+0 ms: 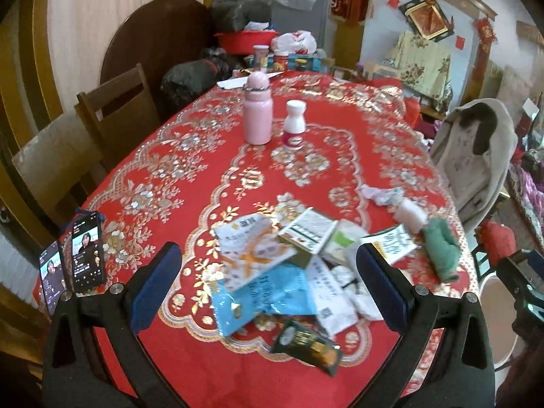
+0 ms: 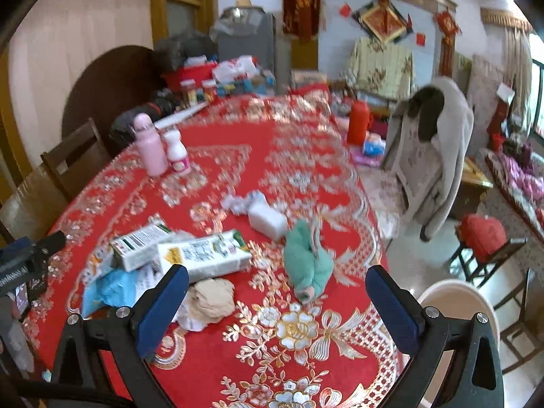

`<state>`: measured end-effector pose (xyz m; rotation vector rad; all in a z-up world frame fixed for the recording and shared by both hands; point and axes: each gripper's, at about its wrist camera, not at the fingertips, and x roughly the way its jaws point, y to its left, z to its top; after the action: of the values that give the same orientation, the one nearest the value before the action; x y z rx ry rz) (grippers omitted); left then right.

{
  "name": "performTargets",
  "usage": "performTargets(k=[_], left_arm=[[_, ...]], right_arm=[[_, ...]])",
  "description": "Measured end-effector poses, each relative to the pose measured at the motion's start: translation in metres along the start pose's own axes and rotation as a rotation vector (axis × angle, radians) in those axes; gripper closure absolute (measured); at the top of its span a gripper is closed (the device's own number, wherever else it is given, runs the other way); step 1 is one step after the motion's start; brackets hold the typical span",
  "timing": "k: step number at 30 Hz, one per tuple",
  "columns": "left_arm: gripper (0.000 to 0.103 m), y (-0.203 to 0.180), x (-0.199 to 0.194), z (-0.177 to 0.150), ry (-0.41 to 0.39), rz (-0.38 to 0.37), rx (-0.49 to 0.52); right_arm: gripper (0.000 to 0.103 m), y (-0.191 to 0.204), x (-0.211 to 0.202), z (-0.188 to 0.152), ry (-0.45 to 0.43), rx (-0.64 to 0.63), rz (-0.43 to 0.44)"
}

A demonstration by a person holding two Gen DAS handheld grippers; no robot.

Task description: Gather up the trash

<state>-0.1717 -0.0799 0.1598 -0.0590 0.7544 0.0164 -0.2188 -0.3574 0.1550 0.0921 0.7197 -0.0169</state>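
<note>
Trash lies heaped on the red patterned tablecloth (image 1: 190,357): a white snack wrapper (image 1: 253,250), a blue wrapper (image 1: 261,297), a small carton (image 1: 307,233), a dark green packet (image 1: 307,346) and crumpled tissues (image 1: 357,292). My left gripper (image 1: 268,287) hangs open above this heap, one finger on each side. In the right wrist view I see a white carton (image 2: 204,253), a second box (image 2: 141,243), a beige wad (image 2: 212,301), a green cloth roll (image 2: 307,265) and a white block (image 2: 267,222). My right gripper (image 2: 277,309) is open over the cloth, nothing between its fingers.
A pink flask (image 1: 257,108) and a white bottle (image 1: 294,124) stand mid-table. Two phones (image 1: 86,253) lean at the left edge. A pale bin (image 2: 455,309) sits on the floor right of the table. A coat-draped chair (image 2: 428,149) and wooden chairs (image 1: 112,115) flank the table.
</note>
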Motion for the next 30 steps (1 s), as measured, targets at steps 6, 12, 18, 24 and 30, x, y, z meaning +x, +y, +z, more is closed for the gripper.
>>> performTargets(k=[6,12,18,24,30], left_arm=[[0.001,-0.013,-0.021,-0.002,-0.047,-0.022,0.008],[0.001,-0.022,-0.036,-0.004,-0.083,-0.032,0.017],[0.001,-0.024,-0.042,-0.004,-0.090,-0.042,0.018],[0.001,-0.025,-0.043,-0.006,-0.087,-0.045,0.017],[0.001,-0.025,-0.045,-0.007,-0.087,-0.048,0.018]], right_arm=[[0.000,0.004,-0.025,0.003,-0.054,-0.012,-0.003],[0.000,0.000,-0.037,0.002,-0.070,-0.001,0.008],[0.000,-0.003,-0.049,0.004,-0.091,0.007,0.003],[0.000,-0.004,-0.053,0.005,-0.098,0.022,0.009],[0.000,-0.002,-0.055,0.006,-0.102,0.017,0.008]])
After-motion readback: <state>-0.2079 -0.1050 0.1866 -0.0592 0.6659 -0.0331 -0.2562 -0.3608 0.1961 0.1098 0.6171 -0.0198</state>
